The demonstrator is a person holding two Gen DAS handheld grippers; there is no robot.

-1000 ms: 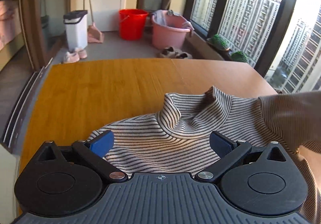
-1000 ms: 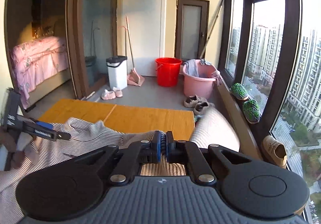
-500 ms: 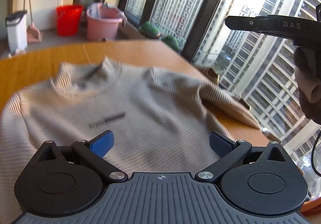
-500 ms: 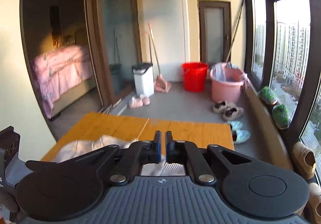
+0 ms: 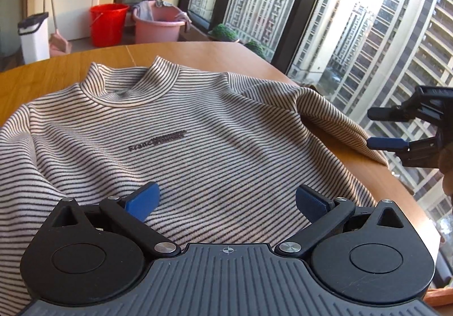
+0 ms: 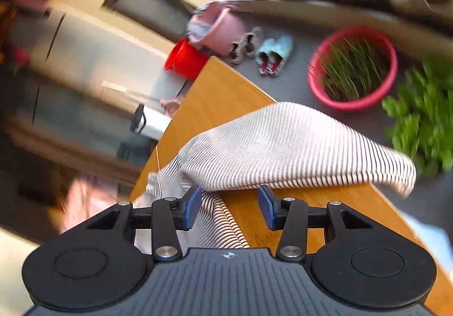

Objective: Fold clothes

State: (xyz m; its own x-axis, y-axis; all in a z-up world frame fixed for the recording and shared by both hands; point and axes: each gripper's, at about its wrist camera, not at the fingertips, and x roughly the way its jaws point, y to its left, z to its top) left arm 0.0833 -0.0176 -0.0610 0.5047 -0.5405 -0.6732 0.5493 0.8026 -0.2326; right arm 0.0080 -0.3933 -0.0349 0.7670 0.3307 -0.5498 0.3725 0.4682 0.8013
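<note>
One striped sweater lies front-up across the wooden table, and everything else sits around it. It is a pale cream knit with thin dark horizontal stripes, a stand-up mock-neck collar turned toward the table's far edge, and a small line of dark lettering printed across the chest. At the sweater's left side the shoulder and body roll over soft ridges of cloth, not yet smoothed flat. Beyond the collar, on the floor past the table, stand a white bin, a red bucket and a pink tub with cloth hanging over its rim. Just in front of the sweater's lower body the left gripper hovers with its jaws spread wide, the blue pads over the striped cloth and nothing pinched between them. At the sweater's right side the sleeve runs out along the table edge by the window, folded over itself in a thick band. Just past the end of that sleeve, the right gripper is seen from the side, turned so one finger is above the other. In its own blurred view, the right gripper has its jaws opening, standing partly apart; a fold of striped cloth lies against the left pad and passes between them, but neither pad presses it, and the sleeve drapes just ahead of them over the table's corner.
</note>
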